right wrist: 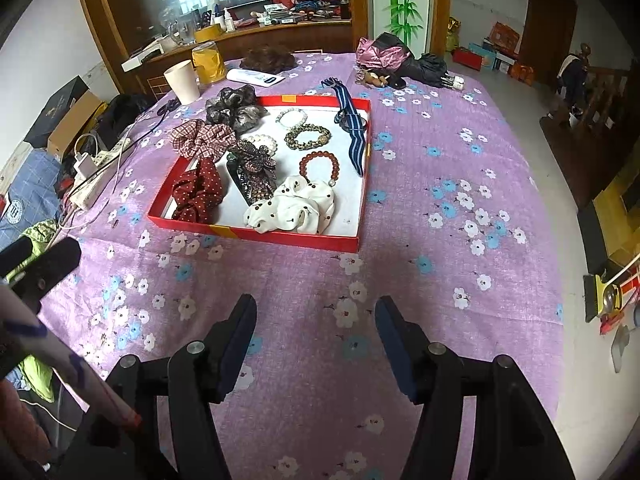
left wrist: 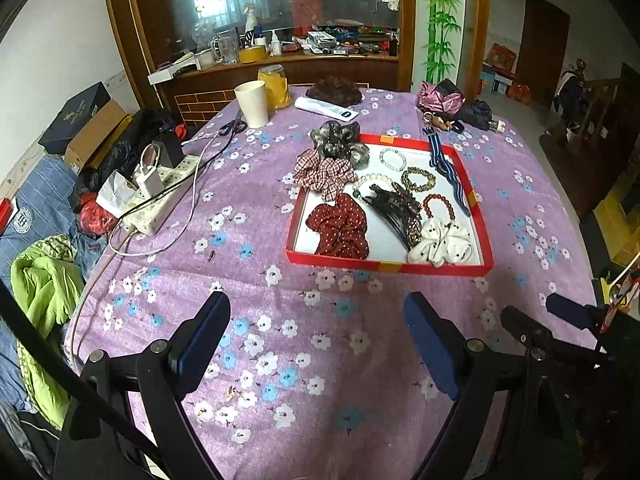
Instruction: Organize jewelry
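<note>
Nearly all jewelry lies in the red tray (right wrist: 256, 236) on the counter; the plaid scrunchie (right wrist: 202, 138) and striped strap (right wrist: 352, 120) overhang its rim (likely leftovers). Both grippers, left (left wrist: 316, 344) and right (right wrist: 316, 344), hover open, empty.

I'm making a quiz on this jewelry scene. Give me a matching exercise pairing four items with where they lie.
Items:
1 white dotted scrunchie
2 plaid scrunchie
3 blue striped strap
4 cream cup

Places:
A draped over the shallow red box's far right rim
B on the purple floral cloth, outside the box
C inside, near corner
D overhanging the left rim

Pairs: 1-C, 2-D, 3-A, 4-B
</note>
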The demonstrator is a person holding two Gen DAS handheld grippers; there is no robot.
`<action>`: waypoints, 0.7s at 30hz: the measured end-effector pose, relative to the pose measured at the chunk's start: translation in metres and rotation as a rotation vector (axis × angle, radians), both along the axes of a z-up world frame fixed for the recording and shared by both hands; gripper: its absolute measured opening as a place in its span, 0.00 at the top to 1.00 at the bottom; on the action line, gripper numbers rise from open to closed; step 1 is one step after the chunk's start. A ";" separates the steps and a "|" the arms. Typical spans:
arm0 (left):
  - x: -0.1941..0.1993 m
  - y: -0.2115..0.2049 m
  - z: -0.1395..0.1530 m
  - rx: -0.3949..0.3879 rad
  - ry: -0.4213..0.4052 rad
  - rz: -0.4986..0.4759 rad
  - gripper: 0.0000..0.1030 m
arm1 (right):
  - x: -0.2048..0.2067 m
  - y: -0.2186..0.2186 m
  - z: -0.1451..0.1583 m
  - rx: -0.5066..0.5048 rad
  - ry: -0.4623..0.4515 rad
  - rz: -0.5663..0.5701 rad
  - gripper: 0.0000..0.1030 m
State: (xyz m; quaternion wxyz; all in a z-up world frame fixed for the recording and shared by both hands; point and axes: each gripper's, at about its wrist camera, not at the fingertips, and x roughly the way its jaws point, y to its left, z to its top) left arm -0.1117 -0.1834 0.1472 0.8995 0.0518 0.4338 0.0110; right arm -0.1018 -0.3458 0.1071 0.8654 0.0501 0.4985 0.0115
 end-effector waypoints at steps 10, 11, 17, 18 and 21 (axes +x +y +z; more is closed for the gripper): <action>0.003 0.006 -0.006 0.007 0.029 -0.034 0.15 | 0.003 0.013 0.003 -0.013 -0.004 -0.015 0.36; 0.004 0.007 -0.006 0.008 0.029 -0.036 0.15 | 0.004 0.014 0.003 -0.013 -0.003 -0.018 0.36; 0.011 0.013 -0.010 0.005 0.047 -0.057 0.15 | 0.009 0.019 0.000 -0.011 0.007 -0.043 0.36; 0.013 0.014 -0.011 0.002 0.054 -0.059 0.15 | 0.010 0.020 0.000 -0.012 0.009 -0.048 0.36; 0.016 0.016 -0.015 0.002 0.070 -0.066 0.15 | 0.012 0.023 -0.003 -0.015 0.016 -0.057 0.36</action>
